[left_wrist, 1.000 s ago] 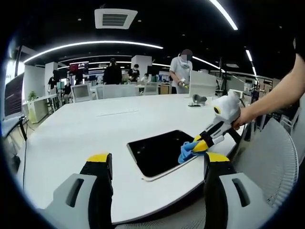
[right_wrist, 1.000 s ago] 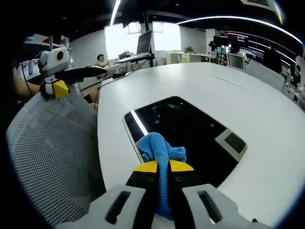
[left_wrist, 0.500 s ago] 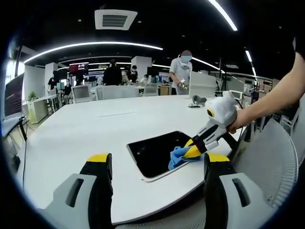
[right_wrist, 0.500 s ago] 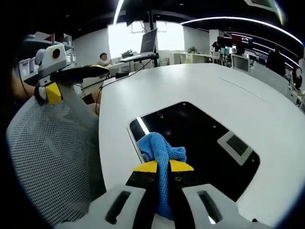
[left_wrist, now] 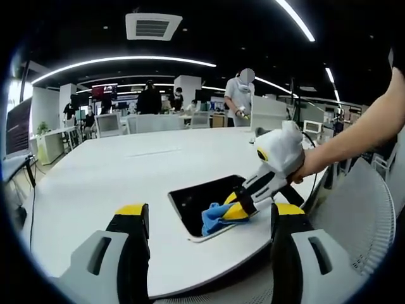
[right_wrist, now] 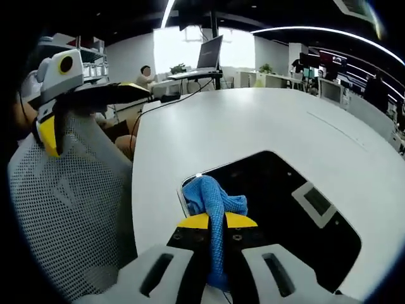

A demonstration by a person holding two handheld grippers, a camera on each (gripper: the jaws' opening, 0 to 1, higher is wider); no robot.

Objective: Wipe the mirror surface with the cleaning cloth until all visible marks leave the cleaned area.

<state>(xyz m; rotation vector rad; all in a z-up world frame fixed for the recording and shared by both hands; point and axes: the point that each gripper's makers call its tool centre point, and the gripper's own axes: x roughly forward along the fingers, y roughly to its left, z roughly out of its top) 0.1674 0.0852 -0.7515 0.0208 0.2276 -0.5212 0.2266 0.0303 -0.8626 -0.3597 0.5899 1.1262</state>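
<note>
Right gripper view shows the right gripper (right_wrist: 217, 221) with its yellow-tipped jaws clamped on the blue cleaning cloth (right_wrist: 212, 197), which is pressed onto the near corner of the dark mirror (right_wrist: 285, 215) lying flat on the white table (right_wrist: 253, 120). Left gripper view has the left gripper (left_wrist: 211, 218) held back over the table edge, jaws wide apart and holding nothing; beside it stands a grey mesh chair (left_wrist: 364, 209)
</note>
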